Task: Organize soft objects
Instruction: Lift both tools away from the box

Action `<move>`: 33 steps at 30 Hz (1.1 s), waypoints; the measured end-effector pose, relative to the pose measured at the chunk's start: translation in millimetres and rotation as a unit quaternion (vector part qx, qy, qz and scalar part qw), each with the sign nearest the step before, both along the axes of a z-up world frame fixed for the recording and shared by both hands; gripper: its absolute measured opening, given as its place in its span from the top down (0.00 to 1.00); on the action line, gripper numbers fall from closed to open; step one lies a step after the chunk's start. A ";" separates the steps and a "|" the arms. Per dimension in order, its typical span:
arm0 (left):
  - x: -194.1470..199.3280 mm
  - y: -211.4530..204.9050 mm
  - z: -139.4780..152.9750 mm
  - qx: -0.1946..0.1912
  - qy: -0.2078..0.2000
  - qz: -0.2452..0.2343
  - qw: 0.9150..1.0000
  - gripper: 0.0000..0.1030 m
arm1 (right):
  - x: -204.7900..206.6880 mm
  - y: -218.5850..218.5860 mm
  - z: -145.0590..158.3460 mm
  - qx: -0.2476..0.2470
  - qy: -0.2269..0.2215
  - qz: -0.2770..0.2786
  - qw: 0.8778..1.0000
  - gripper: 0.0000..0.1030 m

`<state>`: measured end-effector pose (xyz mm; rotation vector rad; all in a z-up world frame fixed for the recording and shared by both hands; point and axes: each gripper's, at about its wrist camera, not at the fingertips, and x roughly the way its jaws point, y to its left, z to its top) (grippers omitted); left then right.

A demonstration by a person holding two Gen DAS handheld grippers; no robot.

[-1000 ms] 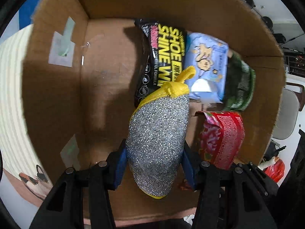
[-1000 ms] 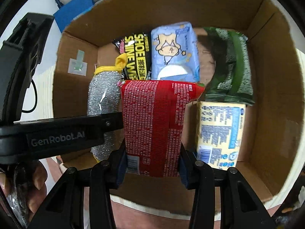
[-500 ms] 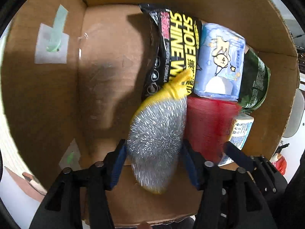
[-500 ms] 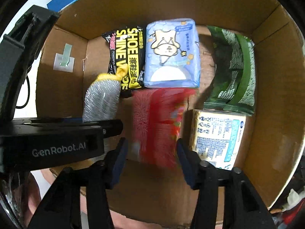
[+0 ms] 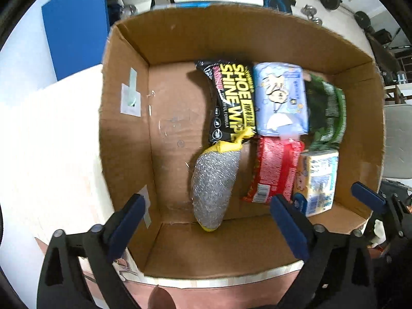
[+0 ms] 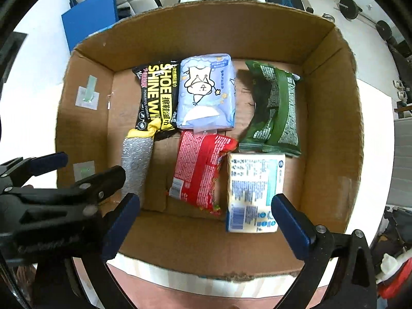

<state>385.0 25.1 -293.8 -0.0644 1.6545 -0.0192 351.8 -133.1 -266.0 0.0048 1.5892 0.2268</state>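
Note:
A cardboard box (image 5: 123, 134) (image 6: 332, 118) holds several soft items. A silver scouring pad with a yellow rim (image 5: 213, 182) (image 6: 135, 162) lies at the front left. Beside it lies a red packet (image 5: 275, 170) (image 6: 200, 170) and a white-and-blue pack (image 5: 318, 180) (image 6: 253, 190). Behind them lie a black shoe-wipes pack (image 5: 231, 100) (image 6: 157, 97), a light blue tissue pack (image 5: 280, 97) (image 6: 206, 92) and a green bag (image 5: 327, 113) (image 6: 275, 113). My left gripper (image 5: 208, 224) is open and empty above the box's front. My right gripper (image 6: 203, 224) is open and empty too.
The box stands on a pale wooden table (image 5: 49, 139) (image 6: 373, 118). A blue panel (image 5: 74, 28) (image 6: 90, 18) stands behind the box on the left. The left gripper's body (image 6: 51, 198) shows at the lower left of the right wrist view. Weights lie on the floor (image 6: 360, 7) behind.
Both grippers opened, let go of the scouring pad and the red packet inside the box, and pulled up and back.

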 end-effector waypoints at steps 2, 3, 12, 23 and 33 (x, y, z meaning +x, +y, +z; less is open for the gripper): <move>-10.7 -1.1 11.5 -0.004 -0.012 0.001 1.000 0.02 | -5.6 -3.2 4.8 0.000 -0.008 -0.002 1.000 0.00; -16.6 -0.3 16.9 -0.004 -0.018 0.000 1.000 0.02 | -8.8 -5.1 8.8 0.003 -0.012 -0.002 1.000 0.00; -54.1 21.2 71.1 0.046 -0.111 0.050 0.991 0.02 | -64.9 -31.5 60.6 0.053 -0.075 -0.031 0.995 0.00; -144.1 52.0 -13.2 -0.049 -0.034 0.203 0.977 0.05 | -166.8 -64.0 -25.5 0.122 0.004 -0.124 0.985 0.01; -120.3 6.6 -62.4 -0.017 -0.047 0.164 0.985 0.18 | -174.0 -86.6 -40.9 0.090 -0.012 -0.145 0.985 0.03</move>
